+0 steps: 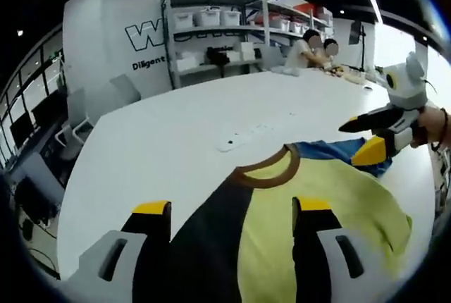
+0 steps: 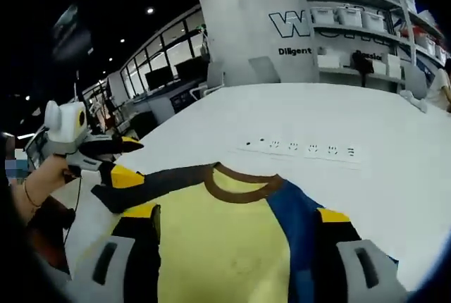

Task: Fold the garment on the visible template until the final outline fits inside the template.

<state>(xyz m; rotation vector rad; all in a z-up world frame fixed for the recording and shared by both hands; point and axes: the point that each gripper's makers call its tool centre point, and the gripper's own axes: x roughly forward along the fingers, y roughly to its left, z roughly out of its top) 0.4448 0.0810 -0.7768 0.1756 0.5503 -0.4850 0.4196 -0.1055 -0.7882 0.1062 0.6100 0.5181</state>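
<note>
The shirt [image 1: 282,211] lies flat on a big white table [image 1: 176,127]. It is yellow in the middle, with a brown collar [image 1: 268,170], 1 dark sleeve [image 2: 151,182] and 1 blue sleeve [image 1: 338,151]. I cannot make out any outline under it.

In the left gripper view, the left gripper [image 1: 232,208] hangs over the shirt. Its 2 jaws stand wide apart with nothing between them. The dark side of the shirt runs between the jaws, and the yellow part spreads past the jaw on the right of the view. The collar is just ahead of the tips. The blue sleeve lies farther out, toward the right gripper [image 1: 363,141], which comes in from the right of this view with a hand [image 1: 430,123] on it. Its yellow tips sit at the blue sleeve, 1 above and 1 on the cloth, but I cannot tell if they pinch it.

In the right gripper view, the right gripper's own jaws stand far apart, with the yellow front of the shirt between them. The left gripper shows at the dark sleeve, its tips right by the cloth.

A white power strip [image 2: 303,149] lies on the table past the collar. Far behind stand shelves [image 1: 225,25] with white bins, and people sit at the far end of the table.
</note>
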